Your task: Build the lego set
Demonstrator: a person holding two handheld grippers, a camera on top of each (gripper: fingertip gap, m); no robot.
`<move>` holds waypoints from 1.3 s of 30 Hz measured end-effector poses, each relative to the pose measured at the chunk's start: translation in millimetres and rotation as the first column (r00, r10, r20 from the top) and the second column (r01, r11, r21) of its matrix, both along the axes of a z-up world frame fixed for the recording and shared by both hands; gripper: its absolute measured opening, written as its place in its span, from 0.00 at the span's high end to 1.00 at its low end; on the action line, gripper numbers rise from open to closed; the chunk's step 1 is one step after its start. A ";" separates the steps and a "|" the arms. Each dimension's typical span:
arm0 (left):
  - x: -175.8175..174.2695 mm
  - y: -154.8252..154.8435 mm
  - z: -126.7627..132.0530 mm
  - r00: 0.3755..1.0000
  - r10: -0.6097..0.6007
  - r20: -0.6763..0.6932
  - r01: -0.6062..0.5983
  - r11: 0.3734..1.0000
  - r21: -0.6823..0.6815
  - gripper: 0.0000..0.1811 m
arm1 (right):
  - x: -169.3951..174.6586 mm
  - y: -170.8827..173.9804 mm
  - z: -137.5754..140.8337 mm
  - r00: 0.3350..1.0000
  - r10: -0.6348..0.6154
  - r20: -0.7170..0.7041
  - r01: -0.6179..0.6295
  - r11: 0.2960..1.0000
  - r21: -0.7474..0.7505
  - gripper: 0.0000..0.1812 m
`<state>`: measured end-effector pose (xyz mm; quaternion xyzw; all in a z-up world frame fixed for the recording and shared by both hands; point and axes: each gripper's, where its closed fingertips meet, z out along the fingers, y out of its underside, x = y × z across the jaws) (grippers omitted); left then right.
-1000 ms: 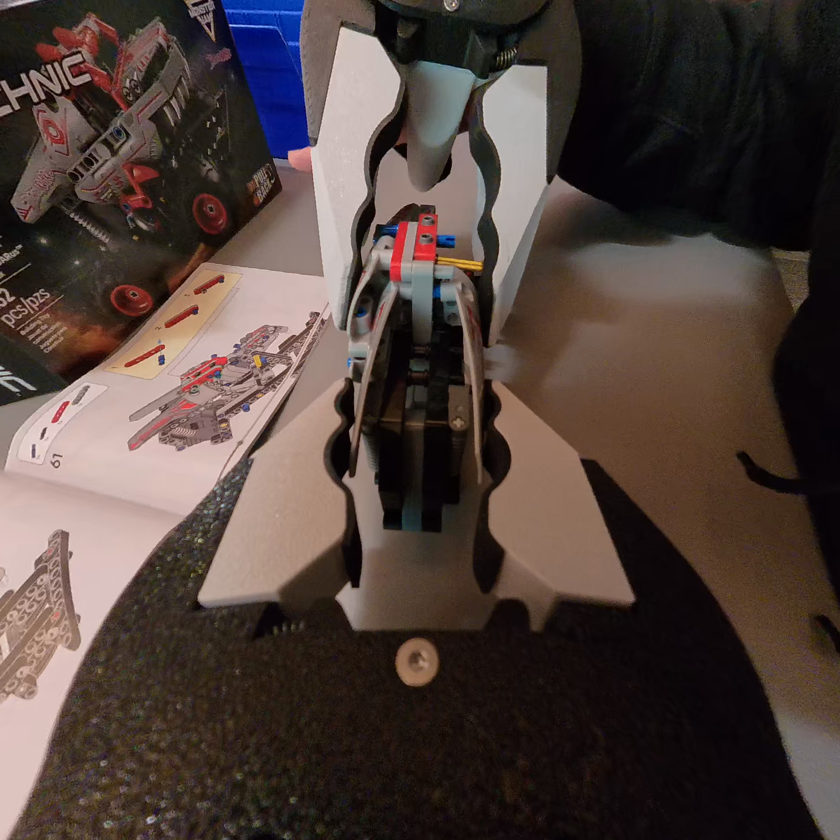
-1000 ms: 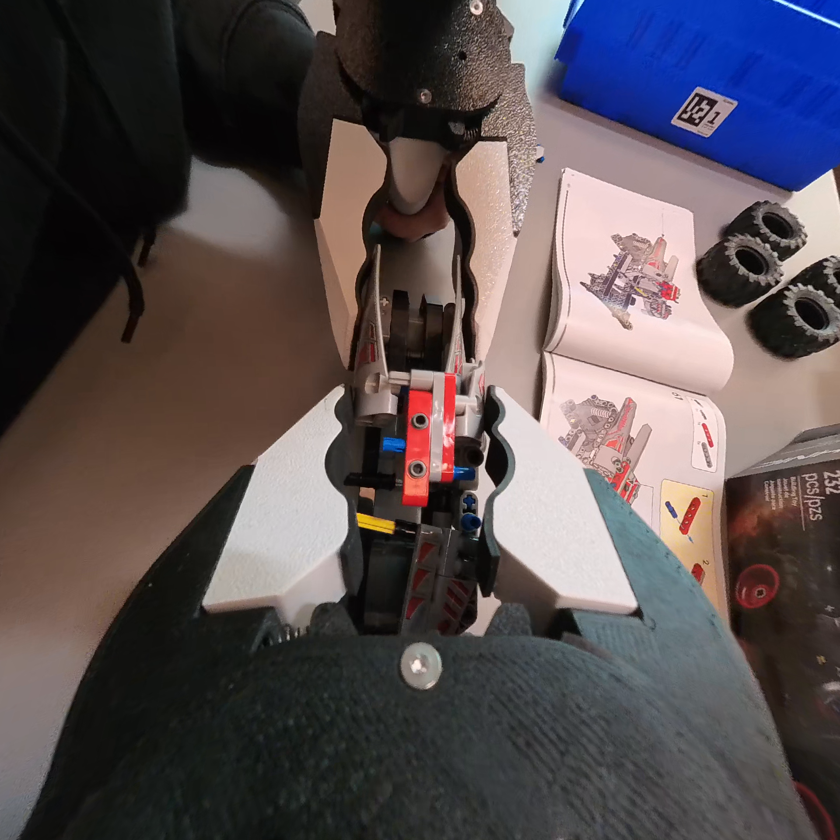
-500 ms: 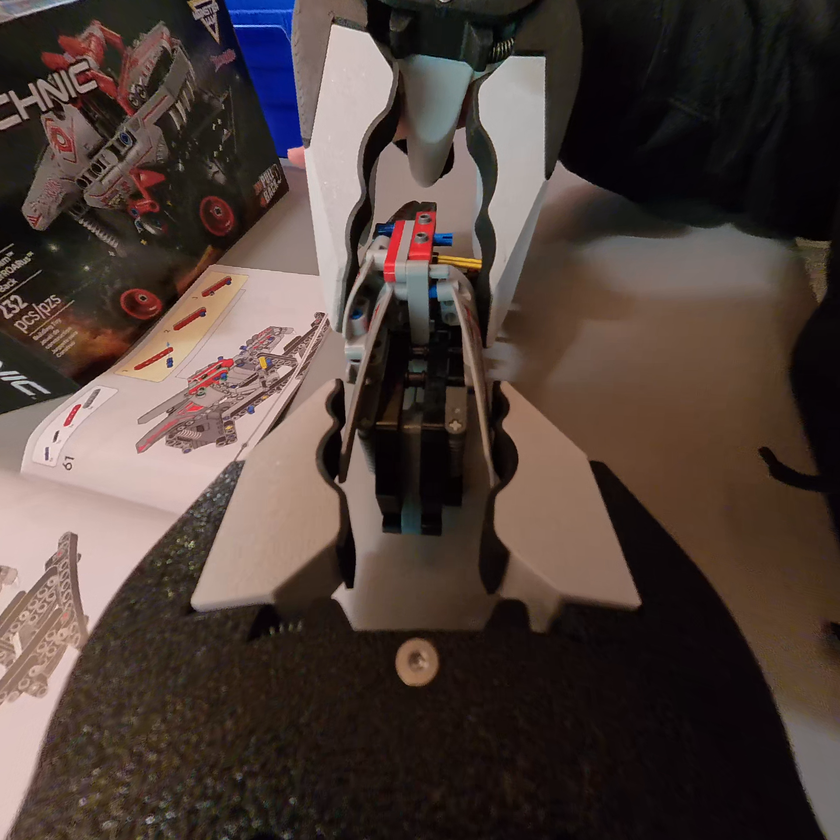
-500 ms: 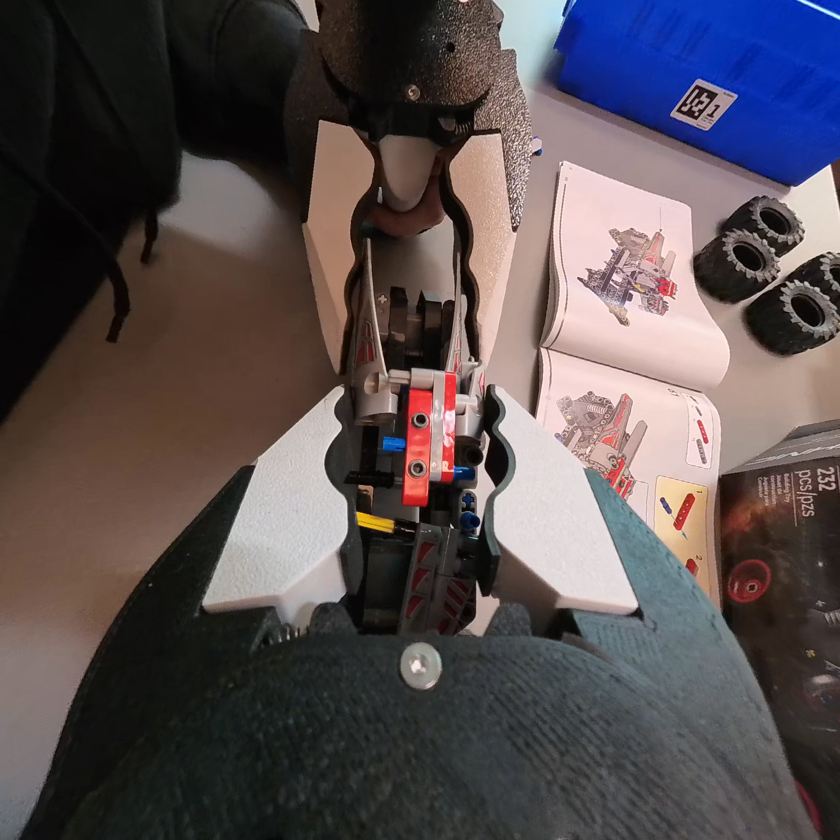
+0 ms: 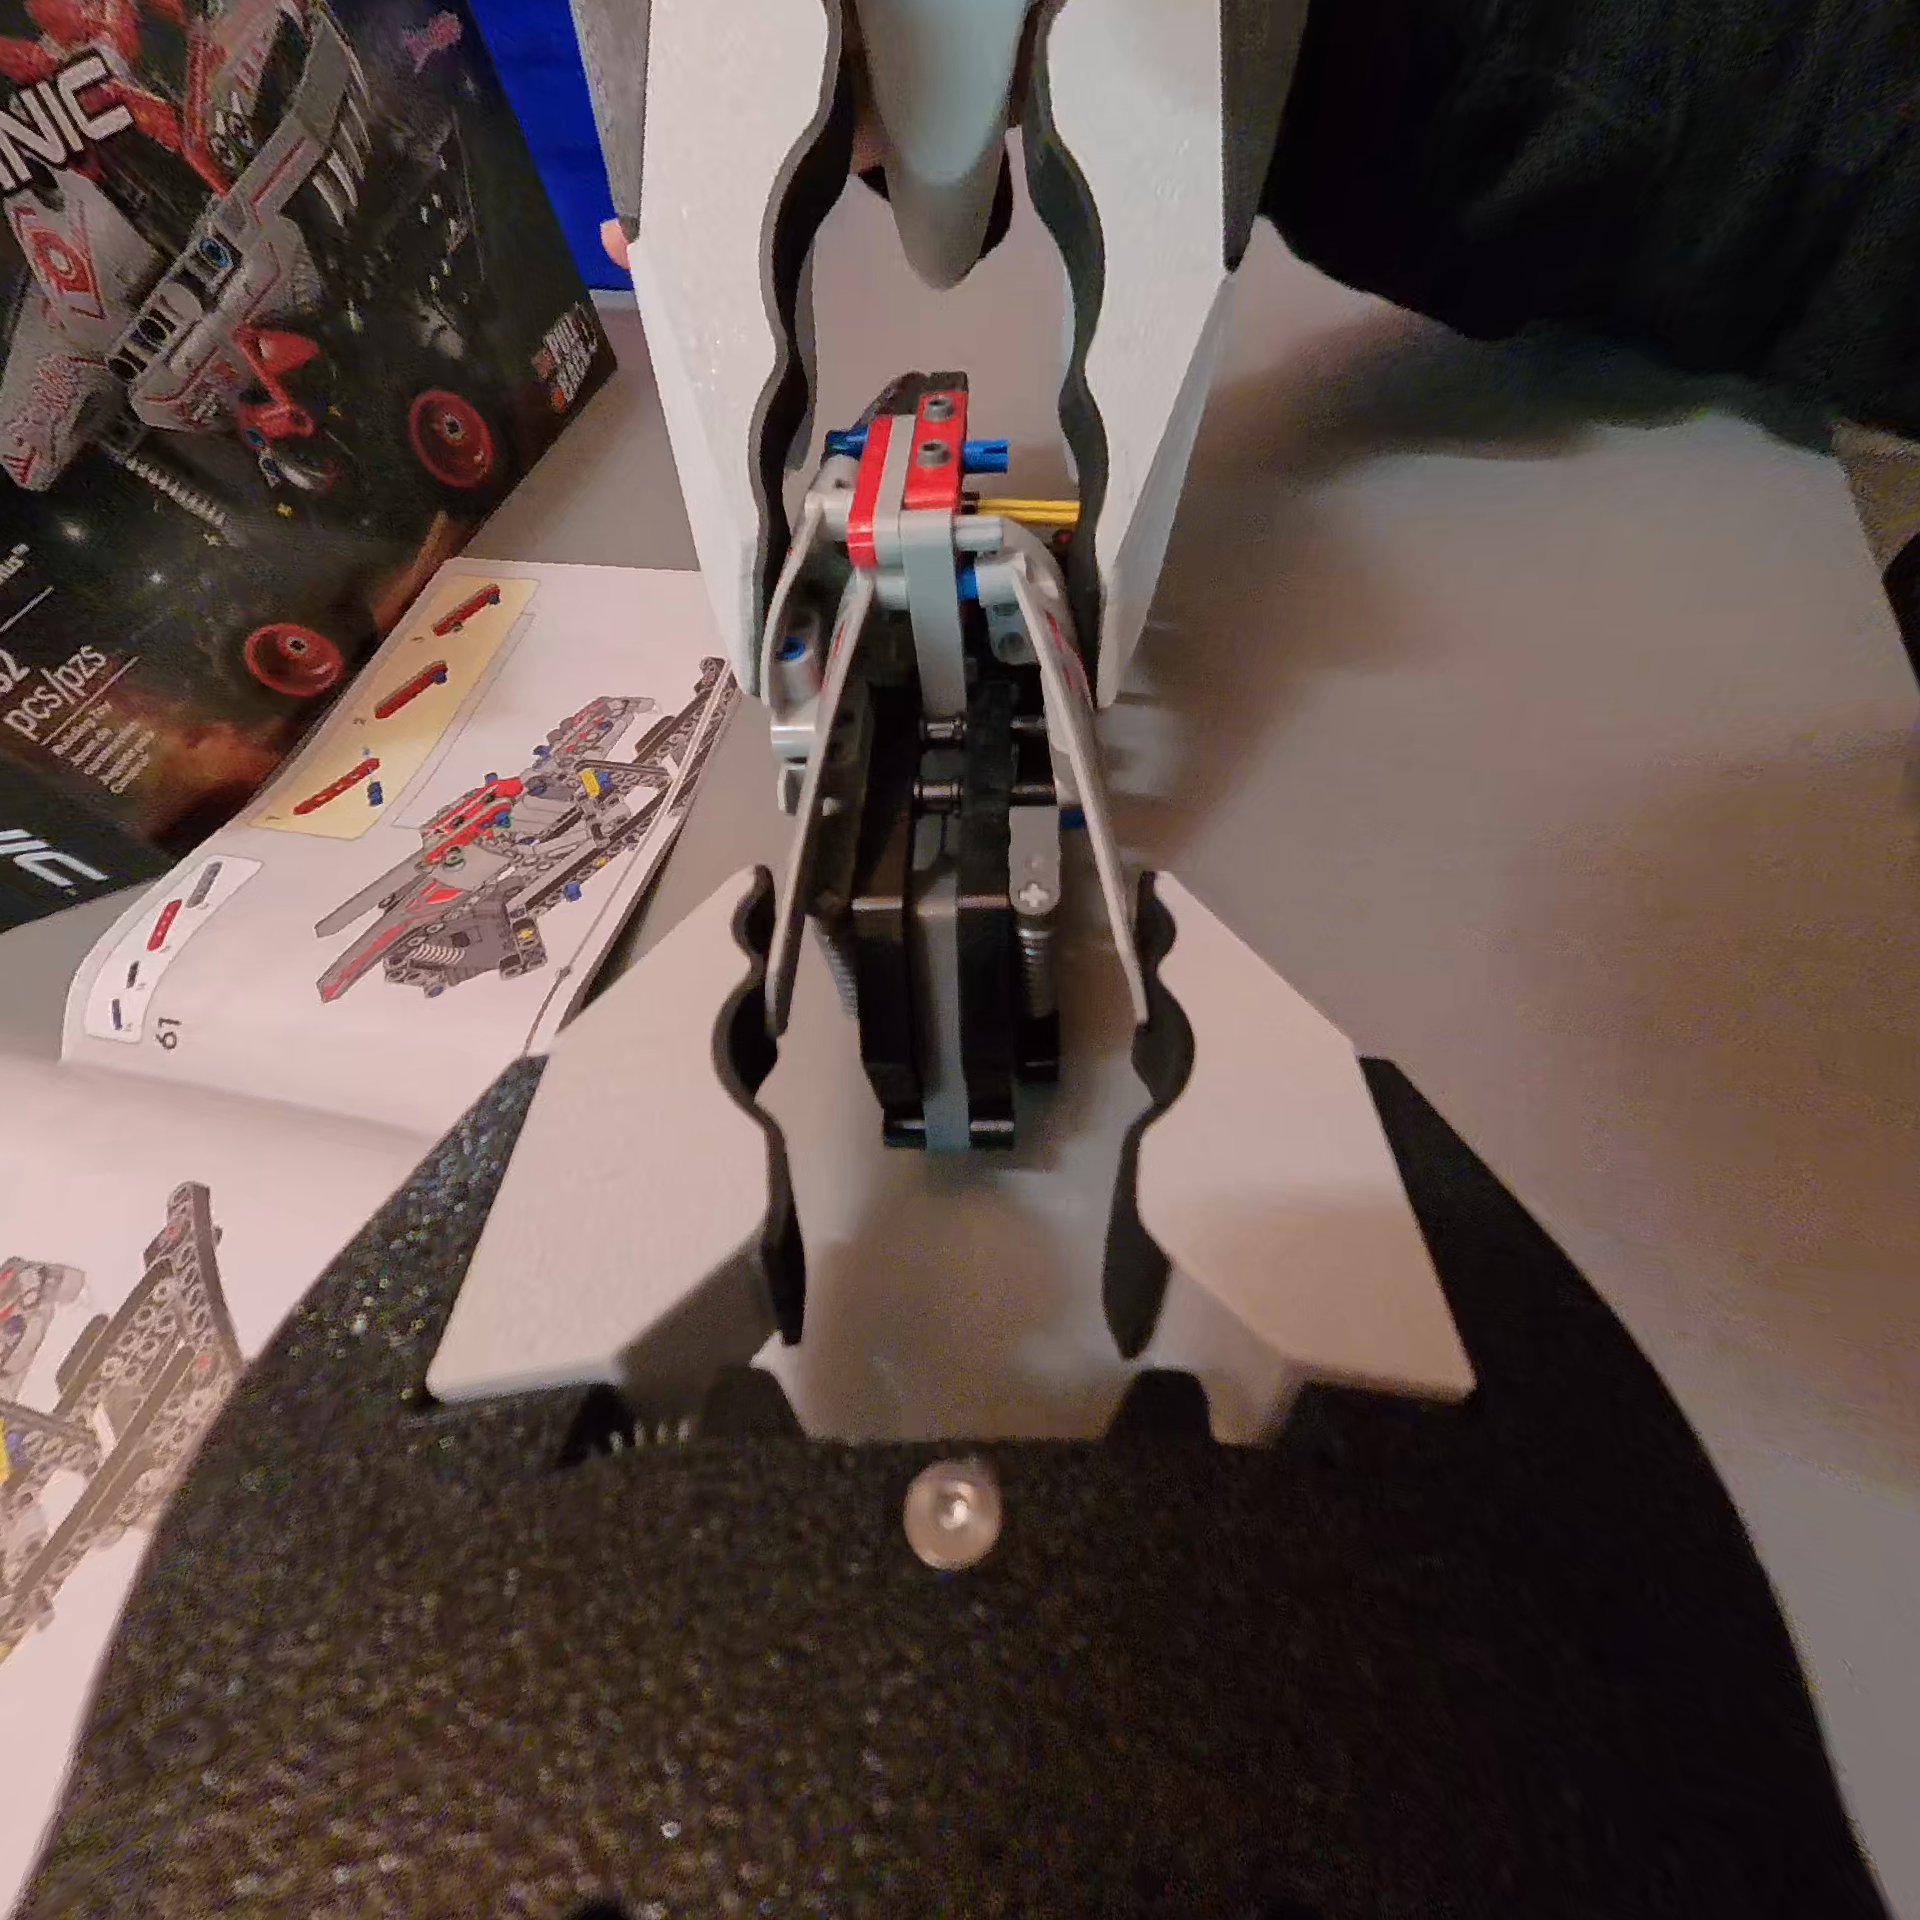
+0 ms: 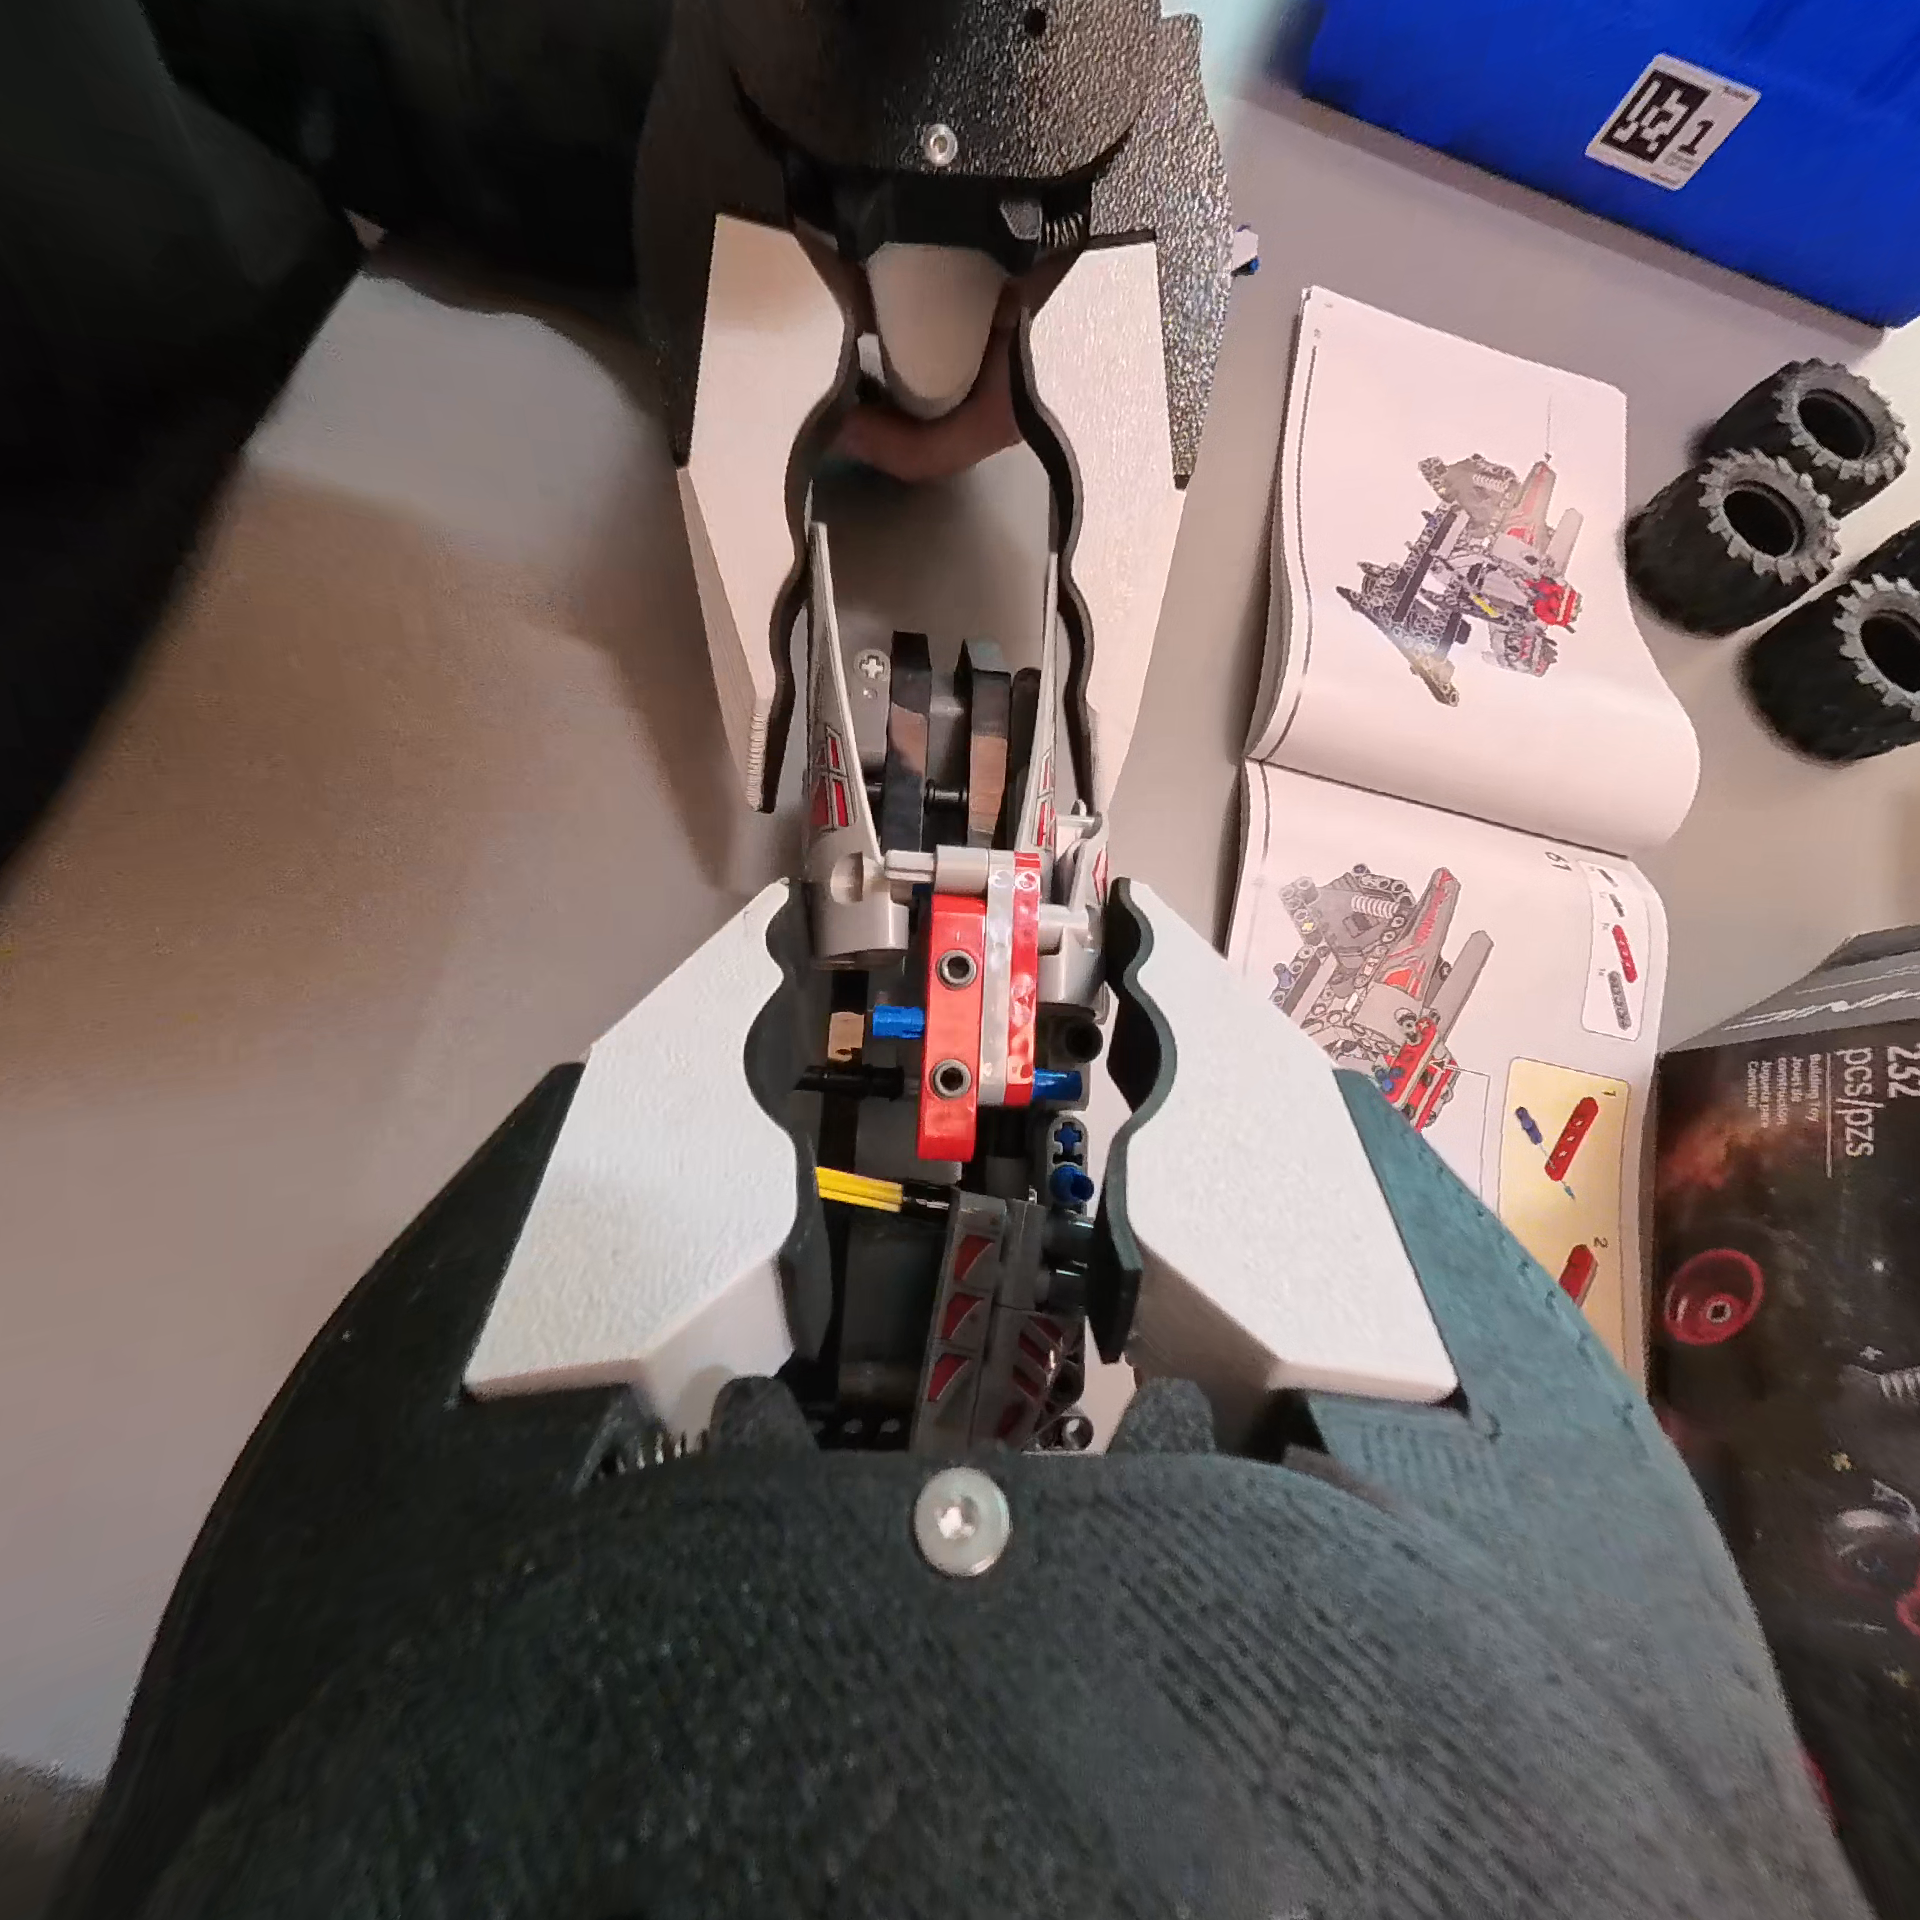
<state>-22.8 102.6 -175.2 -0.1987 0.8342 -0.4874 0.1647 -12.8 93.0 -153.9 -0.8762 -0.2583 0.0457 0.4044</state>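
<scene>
The partly built lego model (image 5: 935, 831), grey, black and red with blue and yellow pins, is held off the table between both grippers, which face each other. My left gripper (image 5: 951, 935) is shut on the model's black and grey end. My right gripper (image 6: 951, 935) is shut on the end with the red beam (image 6: 951, 1039). The right gripper (image 5: 920, 675) shows at the top of the left wrist view. The left gripper (image 6: 925, 790) shows at the top of the right wrist view, where the model (image 6: 935, 748) spans the two. A fingertip shows behind each far gripper.
An open instruction booklet (image 6: 1455, 623) lies on the grey table (image 6: 416, 831); it also shows in the left wrist view (image 5: 416, 831). The set's dark box (image 5: 208, 364) stands beside it. Black tyres (image 6: 1766, 540) and a blue bin (image 6: 1558, 104) lie beyond. A dark sleeve (image 5: 1610, 156) is close. The grippers are tip to tip, or close to it.
Both grippers stay shut on the model. The pair has drifted a little over the table, so the booklet and box slide slightly in both views.
</scene>
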 end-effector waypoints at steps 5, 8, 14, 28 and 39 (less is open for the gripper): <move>2.6 14.2 -3.1 1.000 0.026 0.007 -0.026 0.999 0.027 0.64 | 4.5 2.2 -0.2 0.999 -0.018 -0.049 0.016 0.998 -0.053 0.69; 3.5 23.6 -2.9 0.999 0.034 -0.031 -0.035 0.999 -0.010 0.63 | 11.5 7.6 0.4 0.988 -0.059 -0.144 0.044 0.993 -0.106 0.69; 6.4 32.7 -8.7 0.993 0.064 -0.102 -0.065 0.998 -0.009 0.58 | 19.0 15.0 -0.3 0.915 -0.152 -0.374 0.064 0.969 -0.237 0.69; 13.3 43.8 8.2 0.986 0.107 -0.126 -0.126 0.980 -0.152 0.61 | 22.0 14.4 -5.2 0.742 -0.316 -0.591 0.127 0.932 -0.339 0.69; 2.7 33.4 2.5 0.887 0.053 -0.459 -0.217 0.925 -0.313 0.57 | 21.8 13.1 -2.1 0.779 -0.295 -0.553 0.186 0.951 -0.245 0.69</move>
